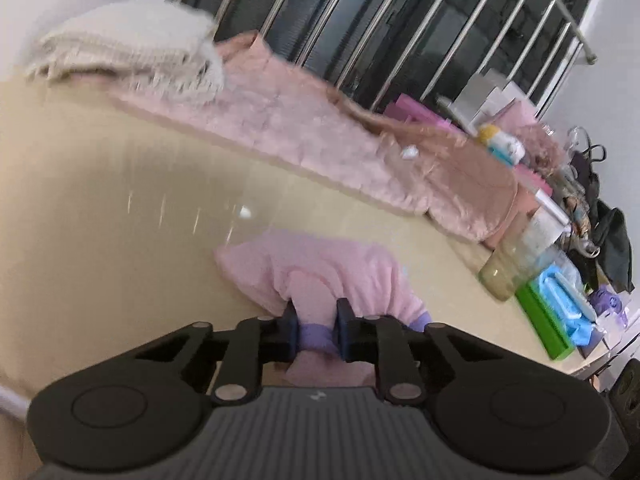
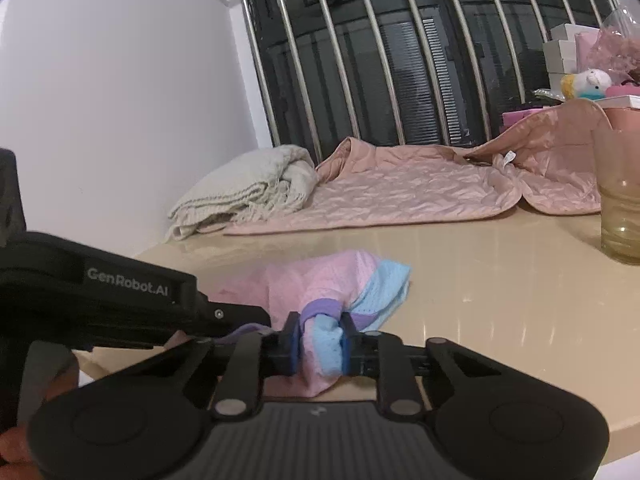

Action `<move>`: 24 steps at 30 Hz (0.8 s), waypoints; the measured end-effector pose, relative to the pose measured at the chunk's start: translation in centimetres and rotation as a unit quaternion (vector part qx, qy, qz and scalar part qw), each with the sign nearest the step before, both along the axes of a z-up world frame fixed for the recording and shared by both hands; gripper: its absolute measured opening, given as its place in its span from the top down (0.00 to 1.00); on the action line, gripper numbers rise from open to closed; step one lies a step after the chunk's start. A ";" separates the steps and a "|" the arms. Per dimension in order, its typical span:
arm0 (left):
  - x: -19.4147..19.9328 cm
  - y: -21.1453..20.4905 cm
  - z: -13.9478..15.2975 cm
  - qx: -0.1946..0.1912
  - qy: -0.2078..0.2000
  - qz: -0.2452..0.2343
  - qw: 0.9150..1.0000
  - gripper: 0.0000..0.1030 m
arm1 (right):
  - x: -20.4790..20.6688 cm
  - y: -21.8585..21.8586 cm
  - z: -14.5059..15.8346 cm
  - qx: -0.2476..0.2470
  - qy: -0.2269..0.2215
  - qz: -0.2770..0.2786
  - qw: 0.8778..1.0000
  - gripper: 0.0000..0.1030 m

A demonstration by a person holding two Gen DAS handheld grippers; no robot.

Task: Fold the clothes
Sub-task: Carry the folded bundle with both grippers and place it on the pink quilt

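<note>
Presently, findings as follows.
Garment: small pink top (image 2: pixel 320 280) with blue and purple trim, bunched on the beige surface (image 2: pixel 500 280) near its front edge.
Left hand-held gripper (image 1: pixel 317 322): narrow, pads pinching the purple hem and pink cloth.
Right hand-held gripper (image 2: pixel 318 340): narrow, clamped on a blue and purple fold; the left unit sits just beside it.
Reason for hold: two grips on neighbouring edge points likely let the cloth be lifted and spread before folding.
Other items: quilted jacket (image 2: pixel 400 188) and cream knit (image 2: pixel 248 188) lie behind, well apart; a glass (image 2: pixel 620 208) stands to the right.
Risk: mesh cloth may slip.
</note>
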State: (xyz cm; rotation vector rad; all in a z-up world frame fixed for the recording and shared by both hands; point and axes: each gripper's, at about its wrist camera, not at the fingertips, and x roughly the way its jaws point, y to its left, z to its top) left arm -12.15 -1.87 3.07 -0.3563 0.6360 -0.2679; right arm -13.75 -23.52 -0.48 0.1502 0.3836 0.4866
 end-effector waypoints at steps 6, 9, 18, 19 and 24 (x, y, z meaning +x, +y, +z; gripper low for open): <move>1.9 -1.1 7.6 0.019 -0.109 -0.039 0.993 0.85 | 1.1 -0.5 6.0 0.001 -0.086 -0.014 0.996 0.85; 4.3 -2.2 12.0 0.036 -0.160 -0.066 0.984 0.85 | 2.9 -0.8 10.2 -0.004 -0.133 -0.027 0.991 0.85; 17.4 -5.0 19.8 0.065 -0.206 -0.077 0.973 0.85 | 15.4 -0.5 21.3 -0.020 -0.160 -0.061 0.985 0.85; 19.6 -5.2 19.6 0.071 -0.198 -0.078 0.975 0.85 | 17.4 0.2 21.7 -0.026 -0.146 -0.062 0.987 0.85; 30.4 -5.6 15.7 0.067 -0.154 -0.090 0.982 0.85 | 28.0 2.2 19.5 -0.046 -0.081 -0.078 0.993 0.85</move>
